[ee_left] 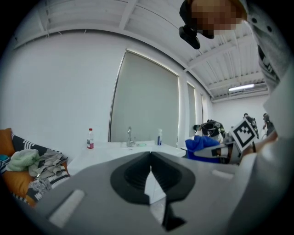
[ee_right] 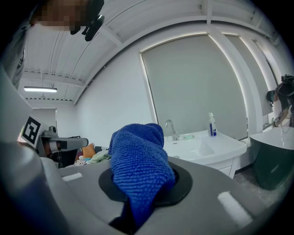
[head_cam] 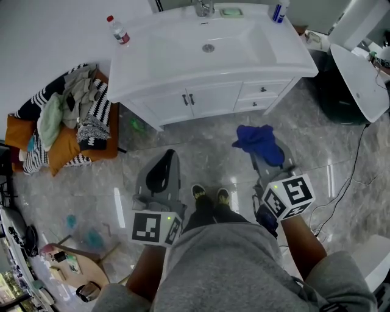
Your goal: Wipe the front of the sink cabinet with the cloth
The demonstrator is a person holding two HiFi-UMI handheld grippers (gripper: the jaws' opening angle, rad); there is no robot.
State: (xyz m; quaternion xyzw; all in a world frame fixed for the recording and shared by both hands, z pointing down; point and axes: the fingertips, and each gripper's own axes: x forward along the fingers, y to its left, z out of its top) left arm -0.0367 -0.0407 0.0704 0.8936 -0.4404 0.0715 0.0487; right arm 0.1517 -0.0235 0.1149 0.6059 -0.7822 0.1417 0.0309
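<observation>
1. While held above the grey floor (head_cam: pixel 201 149), the left gripper (head_cam: pixel 164 161) has its jaws pressed together, pinching nothing.
2. Ahead between both grippers, the white sink cabinet (head_cam: pixel 210 99) stands apart from them.
3. At right, the right gripper (head_cam: pixel 269 159) pinches the blue cloth (head_cam: pixel 258 141), clear of the cabinet front.

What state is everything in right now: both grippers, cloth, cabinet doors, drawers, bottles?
left gripper: jaws together, empty
right gripper: shut on the blue cloth
blue cloth: bunched in the jaws, apart from the cabinet doors
cabinet doors: both closed
drawers: closed
water bottle: upright, red cap on
spray bottle: upright
</observation>
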